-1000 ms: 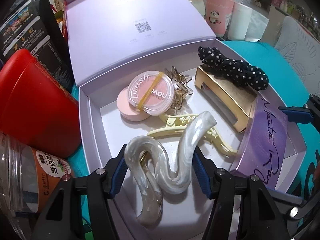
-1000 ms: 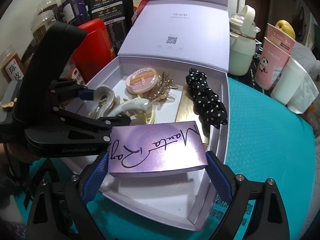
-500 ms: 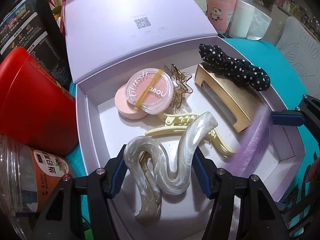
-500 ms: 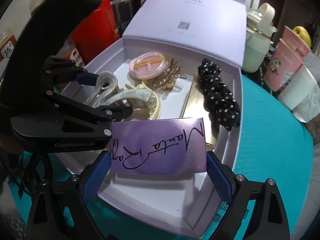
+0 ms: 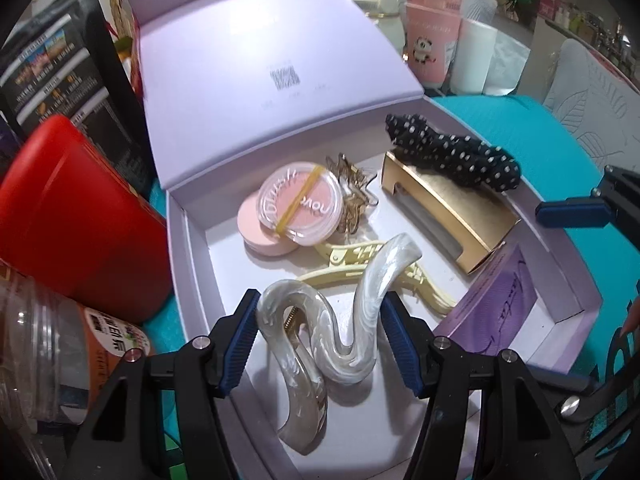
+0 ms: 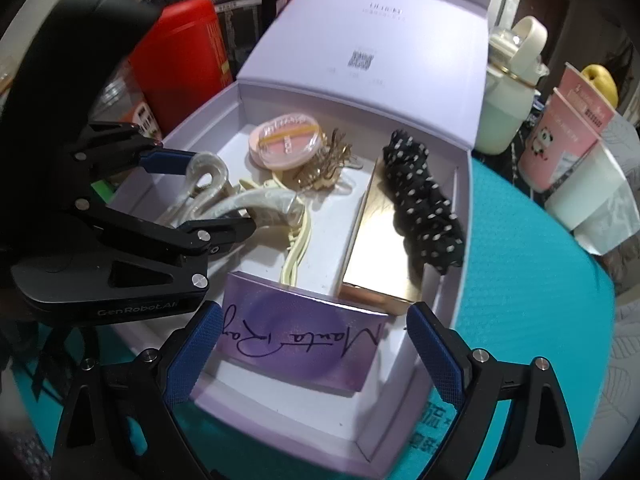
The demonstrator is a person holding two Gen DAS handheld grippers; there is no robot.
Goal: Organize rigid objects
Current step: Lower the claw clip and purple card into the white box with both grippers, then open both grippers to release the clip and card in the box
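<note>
Inside the open lilac box [image 5: 188, 248], the left gripper [image 5: 318, 344] has its jaws closed on a pearly white hair clip [image 5: 332, 320], a glossy wavy S-shaped piece with a marbled sheen and a small gold spring showing in its loop. Its blue ribbed pads press on both outer curves of the clip, which hangs low over the white floor at the box's near left end.

From the right wrist view, the right gripper [image 6: 316, 356] frames a flat purple box [image 6: 300, 344] bearing dark handwritten script; the box stands tilted against the near wall of the lilac box. The left pad looks close to or touching its edge, while a clear gap shows between the box and the right pad, so the jaws stand wide and do not clamp it.

Elsewhere in the box lie a round pink compact [image 5: 298, 208] with a clear lid and a yellow band across it, a gold star-shaped clip [image 5: 352, 192], a pale yellow clip [image 5: 360, 264] partly under the white one, a shiny gold box [image 5: 444, 216], and a black polka-dot scrunchie [image 5: 452, 156] resting on it. The hinged lid stands open behind. A red canister [image 5: 76, 212] stands just left of the box on the teal tabletop [image 6: 532, 320].
</note>
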